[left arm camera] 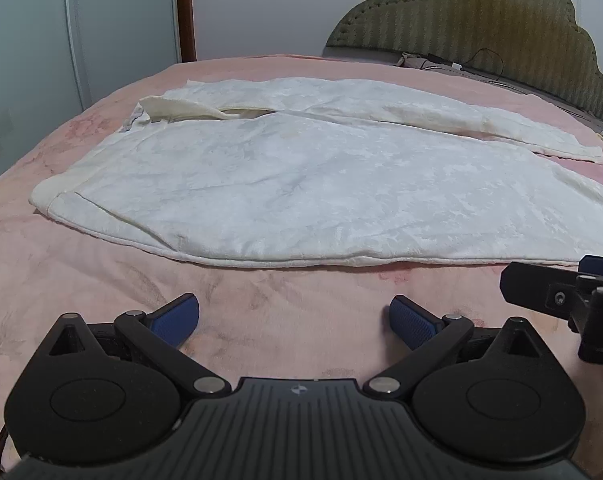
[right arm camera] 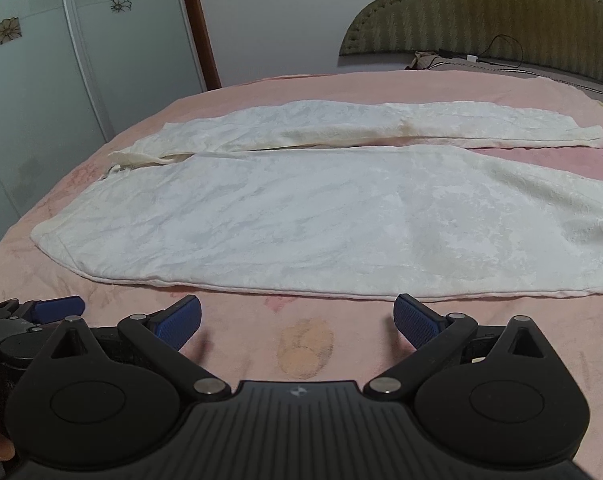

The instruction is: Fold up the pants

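One big bed with a pink blanket (right arm camera: 301, 88) fills the room. One pair of white pants (right arm camera: 301, 220) lies flat ahead of both claws. The left gripper (left arm camera: 294, 322) and right gripper (right arm camera: 297, 322) are spread wide, holding nothing.

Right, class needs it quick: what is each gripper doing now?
Left gripper: open, holding nothing, short of the pants.
Right gripper: open, holding nothing.

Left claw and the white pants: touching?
Apart. The left wrist view shows the open left claw short of the white pants, with bare pink blanket between.
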The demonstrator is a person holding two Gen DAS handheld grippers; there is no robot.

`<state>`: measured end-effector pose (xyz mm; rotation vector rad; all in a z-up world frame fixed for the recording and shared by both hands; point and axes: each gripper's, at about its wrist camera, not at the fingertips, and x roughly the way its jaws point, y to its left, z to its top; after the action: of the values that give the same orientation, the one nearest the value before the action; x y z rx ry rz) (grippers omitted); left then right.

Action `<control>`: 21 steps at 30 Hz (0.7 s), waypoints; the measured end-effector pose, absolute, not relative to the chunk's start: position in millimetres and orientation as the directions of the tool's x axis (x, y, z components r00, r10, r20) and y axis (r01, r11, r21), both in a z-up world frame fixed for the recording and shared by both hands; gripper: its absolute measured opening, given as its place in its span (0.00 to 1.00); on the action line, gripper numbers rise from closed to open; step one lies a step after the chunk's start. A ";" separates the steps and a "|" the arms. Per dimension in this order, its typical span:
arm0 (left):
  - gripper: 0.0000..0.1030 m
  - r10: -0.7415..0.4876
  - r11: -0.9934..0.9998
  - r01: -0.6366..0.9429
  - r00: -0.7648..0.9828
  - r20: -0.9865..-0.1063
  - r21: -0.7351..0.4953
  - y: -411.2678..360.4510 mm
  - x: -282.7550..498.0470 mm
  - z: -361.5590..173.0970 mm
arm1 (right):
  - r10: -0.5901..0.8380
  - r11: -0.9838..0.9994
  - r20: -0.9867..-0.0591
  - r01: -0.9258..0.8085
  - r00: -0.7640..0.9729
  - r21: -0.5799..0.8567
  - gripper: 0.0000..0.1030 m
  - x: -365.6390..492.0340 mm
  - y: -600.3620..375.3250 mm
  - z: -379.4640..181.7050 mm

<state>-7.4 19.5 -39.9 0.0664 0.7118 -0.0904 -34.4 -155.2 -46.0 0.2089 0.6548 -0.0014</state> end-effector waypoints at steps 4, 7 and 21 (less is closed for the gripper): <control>1.00 -0.059 0.994 0.103 0.755 -0.653 0.029 19.0 -7.6 -40.3 | 0.081 0.975 -0.603 0.063 0.793 0.214 1.00 -33.7 -155.8 -46.9; 1.00 -0.058 0.994 0.101 0.757 -0.651 0.029 18.3 -7.9 -40.7 | 0.084 0.970 -0.597 0.072 0.798 0.233 1.00 -34.2 -158.8 -46.6; 1.00 -0.064 0.994 0.108 0.769 -0.636 0.030 19.1 -10.7 -42.1 | 0.064 0.980 -0.586 0.061 0.808 0.191 1.00 -36.6 -153.2 -45.8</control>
<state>-10.7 19.1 -42.1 0.0660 0.6873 -0.0931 -36.6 -153.2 -45.8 0.2055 0.6314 0.0016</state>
